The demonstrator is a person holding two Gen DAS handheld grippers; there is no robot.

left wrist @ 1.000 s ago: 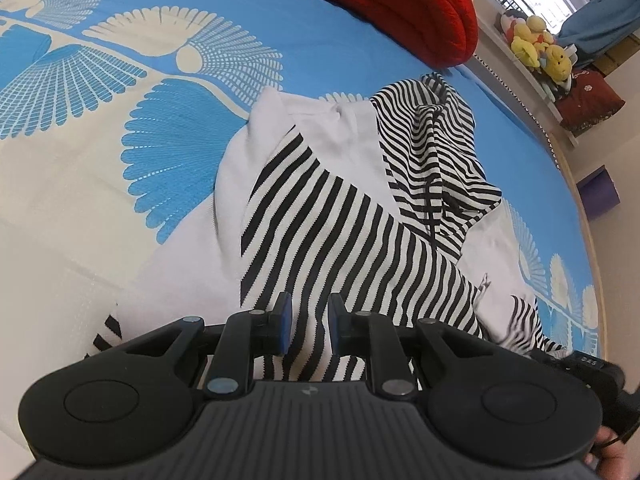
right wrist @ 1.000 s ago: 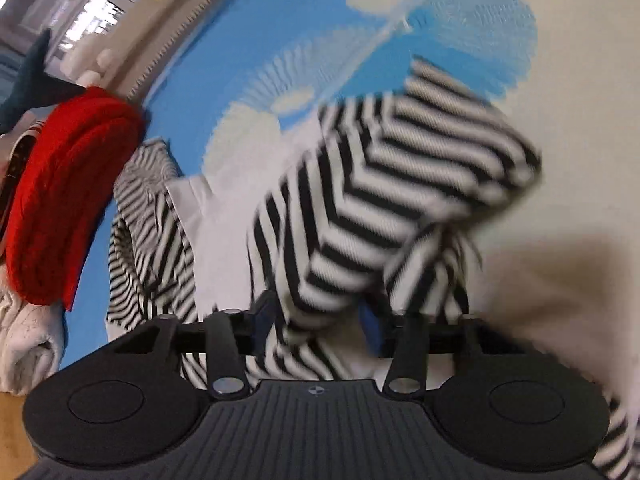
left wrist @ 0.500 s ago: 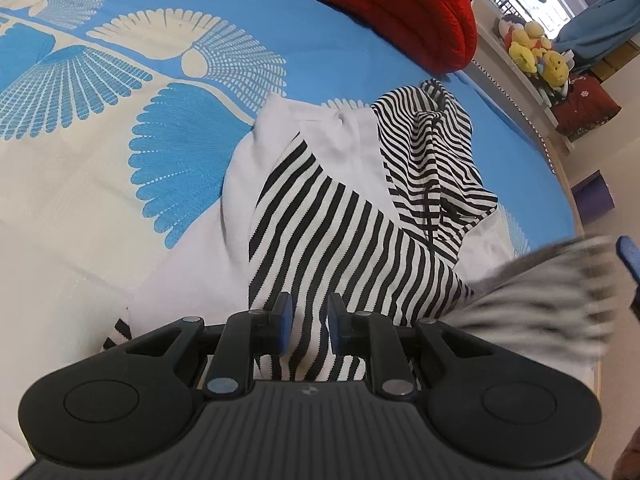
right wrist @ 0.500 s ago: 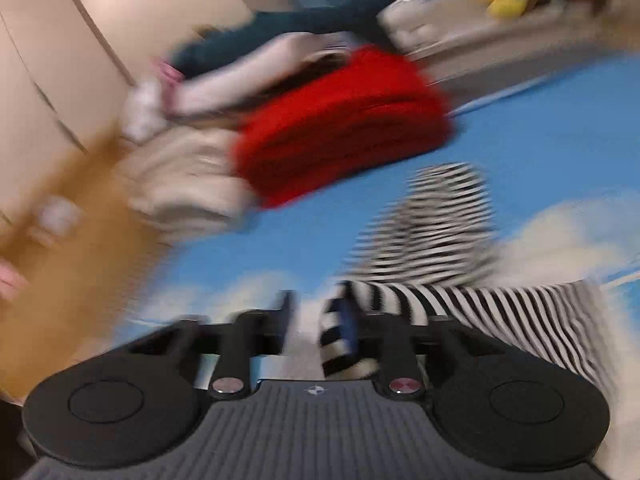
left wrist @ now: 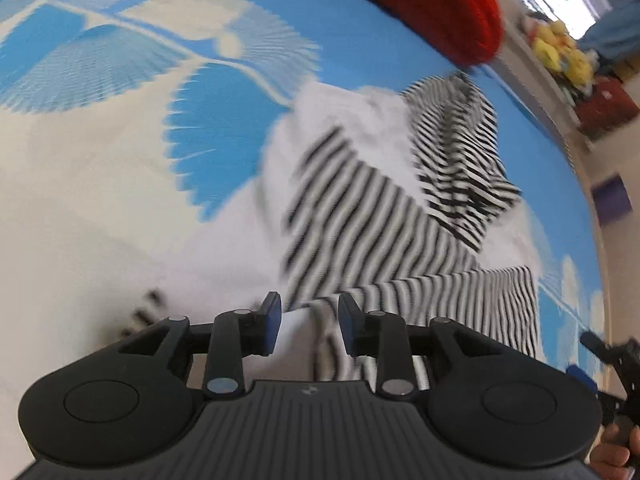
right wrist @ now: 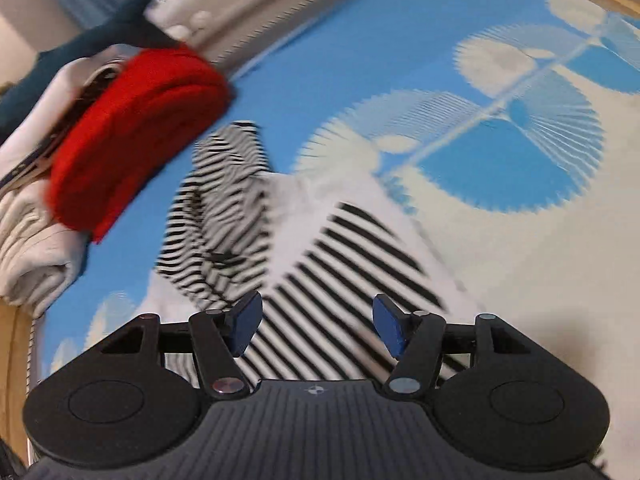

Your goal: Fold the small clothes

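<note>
A small black-and-white striped top with white panels (left wrist: 360, 220) lies on the blue and cream bedspread (left wrist: 100, 200). Its hood (left wrist: 456, 152) points toward the far edge. One striped sleeve (left wrist: 460, 300) lies folded across the body. My left gripper (left wrist: 310, 312) hovers over the near hem. Its jaws are opening, with cloth showing below the gap and neither pad pressing it. In the right wrist view my right gripper (right wrist: 316, 312) hangs above the striped body (right wrist: 340, 260). Its jaws are opening wide, with nothing between them.
A folded red knit (right wrist: 132, 132) sits on a pile of pale folded clothes (right wrist: 32, 240) past the hood. Yellow soft toys (left wrist: 560, 52) rest on a ledge beyond the bed. The bed's wooden edge (right wrist: 16, 360) runs close on the right gripper's left side.
My right gripper let go of the striped sleeve, opened wide and rose; the sleeve now lies across the top. My left gripper's jaws have widened from a narrow gap.
</note>
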